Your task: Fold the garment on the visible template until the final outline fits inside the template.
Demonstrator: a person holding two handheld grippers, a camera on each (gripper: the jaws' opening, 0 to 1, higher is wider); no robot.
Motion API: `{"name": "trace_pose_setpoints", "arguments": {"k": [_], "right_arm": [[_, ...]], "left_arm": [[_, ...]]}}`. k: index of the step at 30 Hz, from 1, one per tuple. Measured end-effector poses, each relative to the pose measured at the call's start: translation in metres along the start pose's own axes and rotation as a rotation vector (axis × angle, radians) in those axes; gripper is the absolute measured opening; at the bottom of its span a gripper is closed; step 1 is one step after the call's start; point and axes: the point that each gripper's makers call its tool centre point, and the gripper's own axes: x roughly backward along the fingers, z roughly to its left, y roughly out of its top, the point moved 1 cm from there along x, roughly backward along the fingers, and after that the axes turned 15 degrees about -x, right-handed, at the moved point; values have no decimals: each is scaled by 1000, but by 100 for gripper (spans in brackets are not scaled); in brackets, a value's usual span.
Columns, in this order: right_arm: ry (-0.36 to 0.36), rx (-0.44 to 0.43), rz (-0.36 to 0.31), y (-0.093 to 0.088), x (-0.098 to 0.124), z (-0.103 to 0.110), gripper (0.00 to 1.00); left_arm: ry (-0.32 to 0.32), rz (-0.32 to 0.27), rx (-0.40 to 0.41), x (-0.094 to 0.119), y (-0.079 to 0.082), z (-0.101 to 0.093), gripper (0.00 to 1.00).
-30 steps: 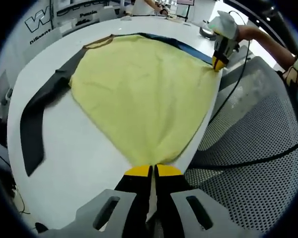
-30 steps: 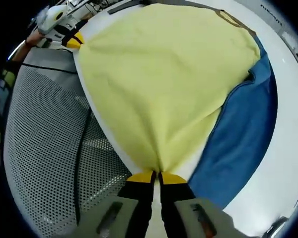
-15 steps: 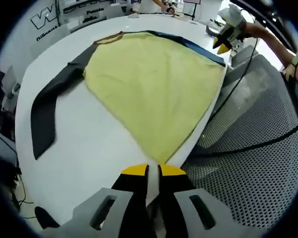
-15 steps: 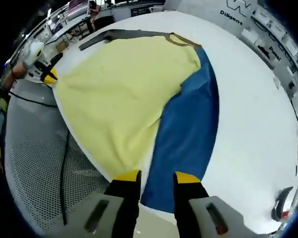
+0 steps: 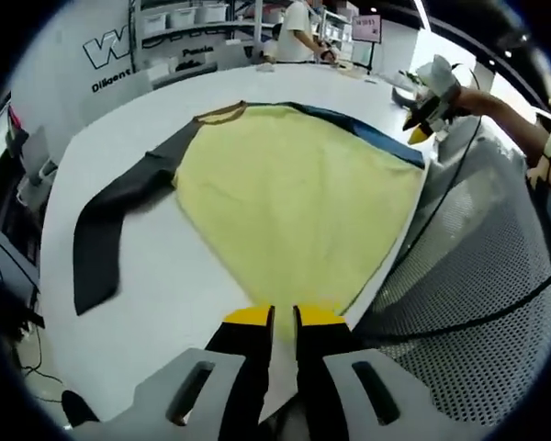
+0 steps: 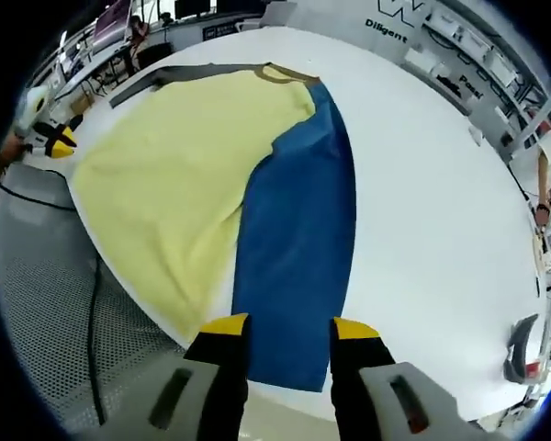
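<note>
spreading stage: yellow garment [image 5: 294, 211] flat on white table [image 6: 441, 184], both grippers [image 6: 286, 323] parted, empty; next regrasp hem.

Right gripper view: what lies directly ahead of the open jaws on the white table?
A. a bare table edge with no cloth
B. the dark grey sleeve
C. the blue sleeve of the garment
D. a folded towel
C: the right gripper stands open with the garment's blue sleeve stretched out ahead of its jaws on the table, beside the yellow body.
</note>
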Motion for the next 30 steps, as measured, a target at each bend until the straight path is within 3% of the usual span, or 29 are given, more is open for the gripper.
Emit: {"name": "trace_pose_setpoints", "arguments": {"k": [3,6,10,11,13,14,19,26,30], "right_arm": [[17,-2,13,-6,-3,2,28],[59,-22,35,-12,-7,7,26],[58,-7,47,-17,-11,6,28],[32,-54,50,-21,-12,-3,28],[18,-79,47,-22,-11,-7,29],[-10,-152,19,-21,-11,-18,29],[-23,-175,40,-29,-14,-25,29],[-13,-187,44,-32,-17,-20,26],[-1,-240,44,-35,-19,-23,26]], "left_arm": [[-16,-36,-30,3,9,-3,5],[15,-37,-19,2,12,1,7],[15,-53,-10,1,18,-1,8],[17,-56,-16,0,20,-3,8],[19,-56,-17,0,20,-4,7],[22,-59,-15,0,21,-4,7],[31,-63,0,0,21,-5,7],[57,-58,19,3,18,0,7],[62,-43,11,4,16,2,7]]}}
